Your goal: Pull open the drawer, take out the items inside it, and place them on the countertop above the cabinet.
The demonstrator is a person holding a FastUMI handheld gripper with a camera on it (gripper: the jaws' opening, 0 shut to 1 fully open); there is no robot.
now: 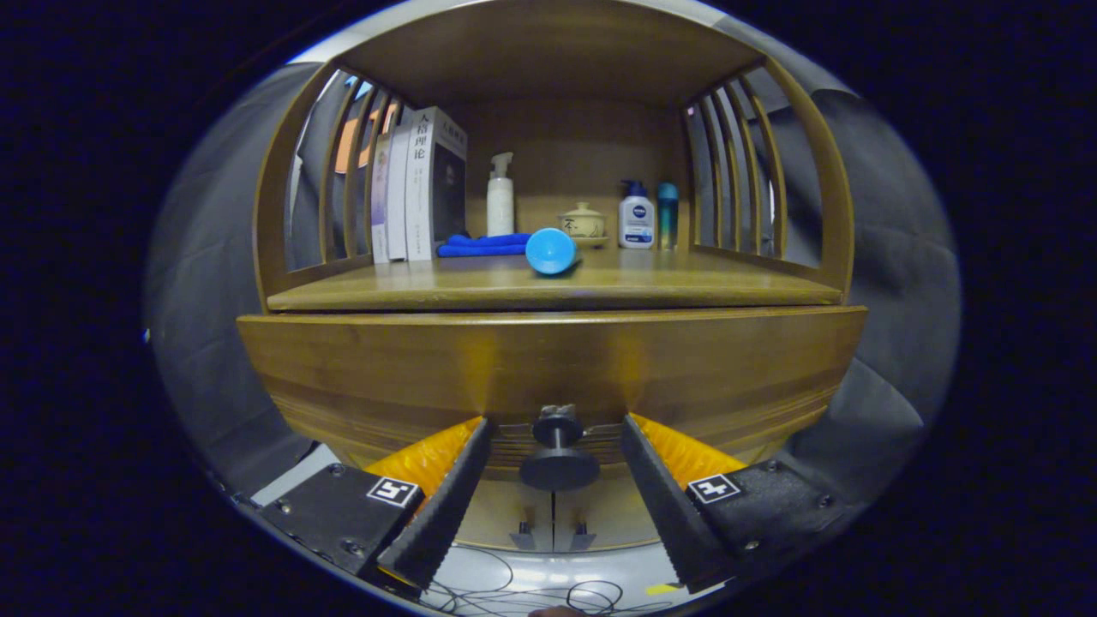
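A wooden drawer front [548, 364] fills the space just ahead of my fingers, below the cabinet's countertop [703, 287]. Its dark round knob [558, 454] sticks out toward me and sits between my two fingers. My gripper [555, 433] is open, with a gap on each side of the knob; neither finger touches it. On the countertop lies a blue cylinder [552, 250] on its side, its round end facing me. The drawer's inside is hidden behind the front.
On the countertop stand several books [420, 193] at the left, a folded blue cloth [482, 246], a white pump bottle [500, 199], a small lidded jar [583, 221], a lotion bottle [636, 216] and a teal bottle [668, 214]. Slatted wooden sides [737, 171] enclose it. Cables [531, 591] lie below.
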